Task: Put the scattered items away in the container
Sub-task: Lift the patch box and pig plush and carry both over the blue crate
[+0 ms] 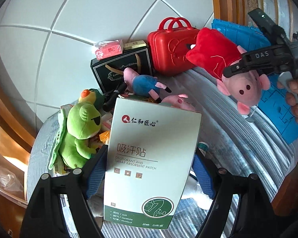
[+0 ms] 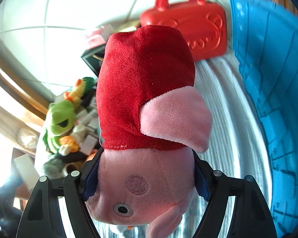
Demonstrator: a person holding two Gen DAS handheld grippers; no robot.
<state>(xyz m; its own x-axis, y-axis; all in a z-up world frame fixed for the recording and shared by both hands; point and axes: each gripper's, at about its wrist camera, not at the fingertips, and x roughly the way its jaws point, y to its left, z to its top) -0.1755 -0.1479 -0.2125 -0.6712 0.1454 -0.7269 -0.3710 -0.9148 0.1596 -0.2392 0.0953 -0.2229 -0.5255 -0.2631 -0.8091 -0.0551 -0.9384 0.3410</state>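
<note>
Looked forward along each gripper's fingers, close over the clutter, sharing the red suitcase point(image 1: 171, 47) point(image 2: 190, 31) and green frog plush point(image 1: 79, 134) point(image 2: 59, 119).

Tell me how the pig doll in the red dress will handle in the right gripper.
The pig doll looks plush, so it probably squashes and sags; the right gripper holds its head and the body pokes out unsupported. Likely light. Its fuzzy fabric should resist slipping.

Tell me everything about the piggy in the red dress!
The pig plush is soft and fuzzy, with a pink head, a red dress, a pink arm, an embroidered cheek circle and a stitched eye. It hangs head-down, off the table, squeezed at the head by the right claw. From the left wrist view it floats above the striped cloth, in front of the red suitcase.
</note>
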